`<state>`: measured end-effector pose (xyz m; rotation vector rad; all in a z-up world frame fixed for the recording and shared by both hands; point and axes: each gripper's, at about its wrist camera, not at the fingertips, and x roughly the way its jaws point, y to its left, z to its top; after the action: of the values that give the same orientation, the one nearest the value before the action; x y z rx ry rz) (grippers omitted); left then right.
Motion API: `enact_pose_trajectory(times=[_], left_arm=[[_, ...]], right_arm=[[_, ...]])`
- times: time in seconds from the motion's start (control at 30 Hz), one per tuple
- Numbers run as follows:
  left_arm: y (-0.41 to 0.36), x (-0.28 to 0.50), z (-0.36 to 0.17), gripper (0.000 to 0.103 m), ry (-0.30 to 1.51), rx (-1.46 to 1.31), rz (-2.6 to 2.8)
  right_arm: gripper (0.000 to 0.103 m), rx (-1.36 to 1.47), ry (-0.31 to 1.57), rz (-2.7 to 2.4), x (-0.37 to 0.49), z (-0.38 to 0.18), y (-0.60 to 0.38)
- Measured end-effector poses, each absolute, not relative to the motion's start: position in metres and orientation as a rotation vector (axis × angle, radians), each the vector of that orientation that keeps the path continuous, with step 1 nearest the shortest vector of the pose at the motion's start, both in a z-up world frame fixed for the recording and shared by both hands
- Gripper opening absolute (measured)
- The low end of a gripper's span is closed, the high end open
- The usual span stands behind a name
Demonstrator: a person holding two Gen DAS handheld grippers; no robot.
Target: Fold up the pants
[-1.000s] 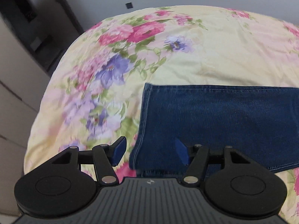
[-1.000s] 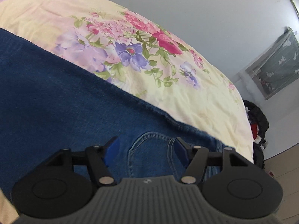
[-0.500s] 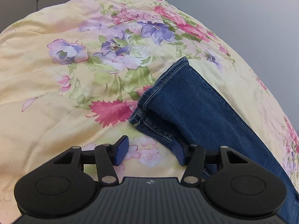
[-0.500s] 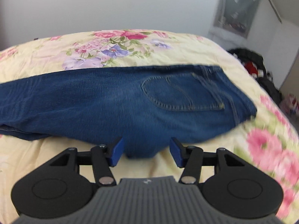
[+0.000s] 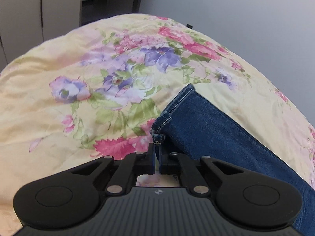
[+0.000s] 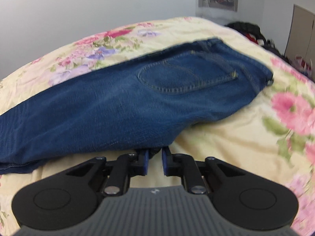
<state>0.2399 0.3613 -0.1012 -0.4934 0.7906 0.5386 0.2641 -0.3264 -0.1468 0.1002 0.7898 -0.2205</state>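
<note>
Blue denim pants (image 6: 122, 106) lie folded lengthwise on a flowered bedspread (image 5: 59, 102). In the left wrist view the leg end (image 5: 206, 122) runs off to the lower right, and my left gripper (image 5: 156, 149) is shut on the corner of the leg hem (image 5: 158, 136). In the right wrist view the seat with a back pocket (image 6: 177, 78) faces up, waistband at the far right. My right gripper (image 6: 155, 154) is shut on the near edge of the pants at the crotch.
The bedspread (image 6: 226, 141) covers the whole bed. A grey wall (image 5: 236, 9) stands behind it, with cupboard doors (image 5: 23, 9) to the left. A dark pile of clothes (image 6: 250, 31) and a door (image 6: 301, 31) are beyond the bed at the right.
Both grippers were open half a second ago. Each has moved in and closed: the left on the leg hem corner, the right on the crotch edge.
</note>
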Motion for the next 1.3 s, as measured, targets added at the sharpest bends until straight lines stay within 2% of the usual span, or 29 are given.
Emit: enact_pose_trajectory(times=[0.13,0.27,0.4,0.53,0.57,0.67,0.77,0.87,1.0,1.03,1.1,1.17,1.23,1.3], left_arm=[[0.356,0.252,-0.085,0.003,0.817,-0.401,0.540],[0.364,0.254,-0.101,0.003,0.873,-0.390,0.577],[0.359,0.252,-0.126,0.003,0.939,-0.322,0.572],[0.369,0.243,-0.126,0.004,0.953,-0.369,0.534],[0.370,0.241,-0.123,0.000,0.968,-0.363,0.527],[0.375,0.232,-0.117,0.001,1.008,-0.297,0.565],[0.387,0.221,-0.106,0.006,0.964,-0.388,0.479],[0.390,0.216,-0.089,0.032,0.865,-0.511,0.420],[0.389,0.229,-0.078,0.049,0.831,-0.588,0.397],[0.388,0.236,-0.078,0.052,0.848,-0.574,0.408],[0.385,0.248,-0.082,0.052,0.889,-0.517,0.411],[0.377,0.258,-0.085,0.052,0.930,-0.413,0.401],[0.365,0.267,-0.086,0.043,0.967,-0.283,0.343],[0.354,0.273,-0.085,0.040,0.981,-0.185,0.308]], right_arm=[[0.000,0.060,0.792,-0.216,0.264,-0.114,-0.348],[0.000,-0.031,0.928,-0.216,0.269,-0.151,-0.346],[0.000,-0.070,0.969,-0.212,0.264,-0.182,-0.343],[0.000,-0.101,0.993,-0.190,0.262,-0.183,-0.342],[0.000,-0.100,1.000,-0.183,0.261,-0.180,-0.343],[0.000,-0.090,1.012,-0.177,0.254,-0.175,-0.348],[0.000,-0.079,1.015,-0.174,0.249,-0.172,-0.352],[0.000,-0.089,1.002,-0.176,0.245,-0.169,-0.351],[0.004,-0.091,0.966,-0.182,0.245,-0.160,-0.348],[0.009,-0.105,0.953,-0.187,0.246,-0.157,-0.348],[0.016,-0.127,0.922,-0.195,0.247,-0.152,-0.348],[0.016,-0.143,0.893,-0.207,0.251,-0.147,-0.350],[0.016,-0.165,0.873,-0.217,0.258,-0.141,-0.354],[0.016,-0.161,0.847,-0.220,0.269,-0.134,-0.360]])
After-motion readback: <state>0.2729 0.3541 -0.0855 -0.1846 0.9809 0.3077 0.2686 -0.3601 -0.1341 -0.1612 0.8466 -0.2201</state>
